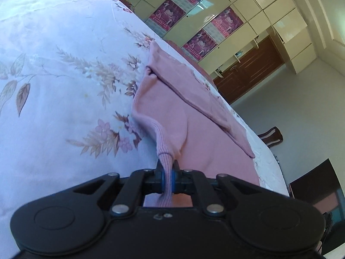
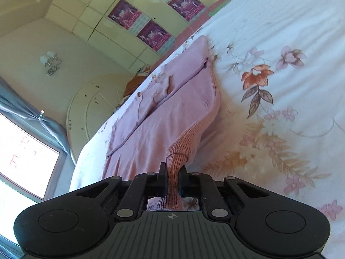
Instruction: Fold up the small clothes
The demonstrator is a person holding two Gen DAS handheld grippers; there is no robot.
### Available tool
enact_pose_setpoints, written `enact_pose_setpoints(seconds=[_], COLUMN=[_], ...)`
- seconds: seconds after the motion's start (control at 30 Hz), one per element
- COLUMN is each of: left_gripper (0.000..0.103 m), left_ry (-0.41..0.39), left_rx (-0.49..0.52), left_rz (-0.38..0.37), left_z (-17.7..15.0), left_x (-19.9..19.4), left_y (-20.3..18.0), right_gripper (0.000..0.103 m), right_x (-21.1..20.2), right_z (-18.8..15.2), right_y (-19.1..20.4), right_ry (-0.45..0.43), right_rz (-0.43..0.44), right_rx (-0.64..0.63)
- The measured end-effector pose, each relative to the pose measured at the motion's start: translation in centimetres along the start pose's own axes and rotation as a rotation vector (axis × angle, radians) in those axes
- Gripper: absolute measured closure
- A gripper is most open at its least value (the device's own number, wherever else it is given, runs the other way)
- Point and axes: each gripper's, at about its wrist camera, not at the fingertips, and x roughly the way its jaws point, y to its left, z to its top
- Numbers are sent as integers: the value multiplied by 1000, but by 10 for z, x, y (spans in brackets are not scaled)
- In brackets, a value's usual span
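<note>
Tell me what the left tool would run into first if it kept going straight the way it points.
Probably the pink garment itself: the left tool, shut on its ribbed edge, points along the cloth lying on the floral bedspread. Depth is hard to judge here.

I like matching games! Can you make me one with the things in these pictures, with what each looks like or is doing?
Things:
1. pink garment
2. bedsheet
3. left tool
4. posters

Descriptions:
A. white with flowers and leaves
B. stuck on the cupboard doors
C. lying on the bed, ribbed edge pinched at two spots
D. shut on a ribbed bit of cloth

Pairs: 1-C, 2-A, 3-D, 4-B
</note>
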Motion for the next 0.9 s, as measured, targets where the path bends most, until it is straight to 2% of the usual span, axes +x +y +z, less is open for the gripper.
enact_pose_setpoints(seconds=[0.07, 0.13, 0.27, 0.4, 0.53, 0.63, 0.77, 0.83, 0.87, 0.9], left_gripper=[98, 98, 98, 98, 98, 98, 98, 91, 87, 76], left_ry=[-26, -51, -62, -59, -51, -31, 23, 26, 13, -11], left_rx=[-25, -28, -13, -8, 40, 74, 108, 114, 113, 111], left_rz=[-20, -32, -29, -3, 16, 47, 81, 65, 55, 46], left_z=[18, 42, 100, 164, 211, 227, 234, 236, 237, 237], left_x=[8, 20, 68, 133, 198, 235, 278, 288, 286, 281], left_y=[-9, -21, -44, -61, -68, -65, -51, -43, -40, -38], right_gripper=[95, 95, 95, 95, 95, 94, 94, 94, 89, 69], right_x=[14, 18, 42, 96, 162, 207, 258, 275, 281, 284], right_z=[17, 36, 92, 157, 215, 247, 267, 273, 276, 278], right_y=[8, 18, 43, 47, 34, 18, -6, -17, -22, -26], right_ry=[-12, -63, -125, -129, -117, -105, -64, -45, -32, -23], right_rz=[-53, -34, -72, -64, -62, -70, -98, -79, -70, -67], right_rx=[30, 59, 12, 51, 84, 109, 114, 124, 129, 134])
